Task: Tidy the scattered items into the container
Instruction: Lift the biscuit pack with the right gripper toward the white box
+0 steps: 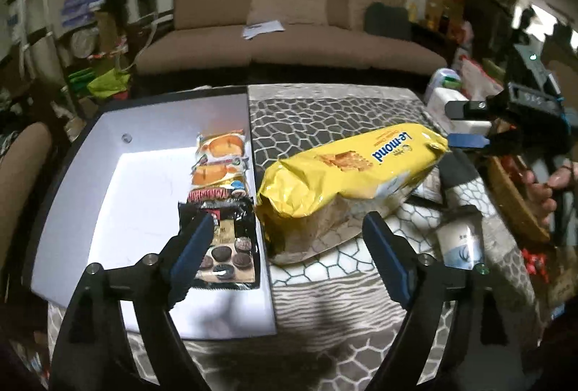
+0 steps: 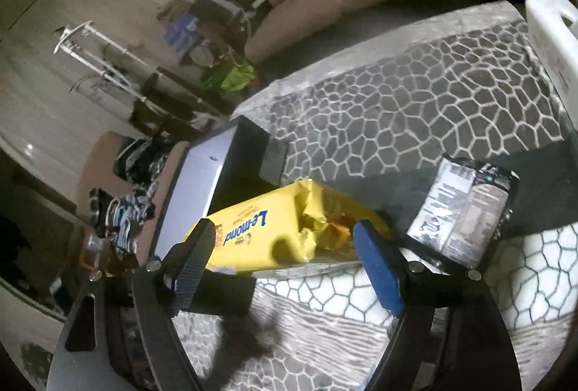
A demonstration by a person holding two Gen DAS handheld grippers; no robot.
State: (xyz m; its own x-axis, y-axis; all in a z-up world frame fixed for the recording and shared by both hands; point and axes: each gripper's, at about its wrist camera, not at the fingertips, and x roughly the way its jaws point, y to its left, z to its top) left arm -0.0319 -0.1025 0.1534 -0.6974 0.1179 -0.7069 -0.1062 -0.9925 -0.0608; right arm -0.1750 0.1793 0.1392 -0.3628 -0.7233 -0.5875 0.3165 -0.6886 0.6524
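Both grippers stand wide with nothing between the pads: left gripper (image 1: 285, 239) hangs over the seam between the white container (image 1: 144, 174) and the patterned cloth (image 1: 343, 109), right gripper (image 2: 285, 246) just short of the crumpled end of the yellow Le-mond biscuit pack (image 1: 346, 174). Pack lies on the cloth just outside the container's right wall, one end tilted up, snack packets (image 1: 220, 174) already stowed along the inner wall. Judged light, crinkly, slippery foil over fragile biscuits; best pinched across the narrow width at mid-body, gently, not at the loose torn end.
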